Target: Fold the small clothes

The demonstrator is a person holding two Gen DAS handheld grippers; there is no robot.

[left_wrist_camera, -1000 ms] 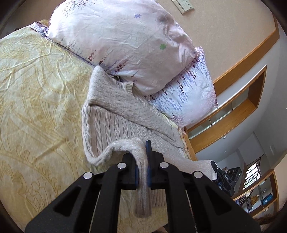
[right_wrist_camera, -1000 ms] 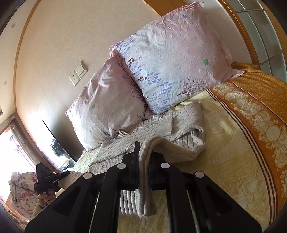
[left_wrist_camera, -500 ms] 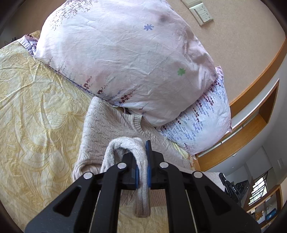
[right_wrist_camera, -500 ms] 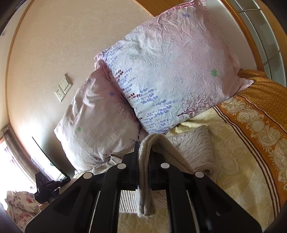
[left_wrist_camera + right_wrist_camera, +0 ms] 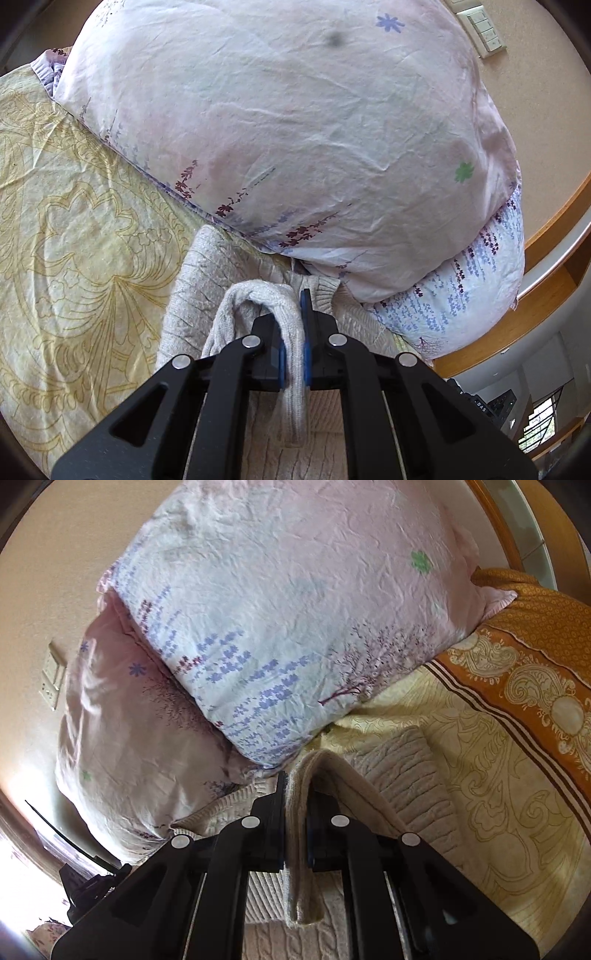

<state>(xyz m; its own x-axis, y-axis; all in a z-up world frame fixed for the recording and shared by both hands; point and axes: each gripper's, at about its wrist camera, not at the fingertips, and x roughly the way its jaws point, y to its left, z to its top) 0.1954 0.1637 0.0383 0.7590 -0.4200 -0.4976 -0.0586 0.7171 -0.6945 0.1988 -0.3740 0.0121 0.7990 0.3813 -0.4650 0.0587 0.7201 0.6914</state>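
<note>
A beige cable-knit sweater [image 5: 207, 280] lies on the yellow patterned bedspread [image 5: 74, 236], its collar end close under the pillows. My left gripper [image 5: 293, 314] is shut on a fold of the sweater's edge, which drapes over the left finger and hangs between the jaws. My right gripper [image 5: 295, 794] is shut on another fold of the sweater [image 5: 410, 775], with knit hanging down between its jaws. Both grippers hold the fabric just above the rest of the sweater, near the collar.
Two pink and white floral pillows [image 5: 295, 133] [image 5: 295, 627] lean against the wall right ahead of both grippers. An orange patterned border of the bedspread [image 5: 546, 672] runs at the right. A wall switch plate [image 5: 484, 29] and a wooden frame [image 5: 554, 229] lie behind.
Both grippers have carried the held sweater edge forward toward the pillows, folding it over the sweater body. The pillows now fill most of both views.
</note>
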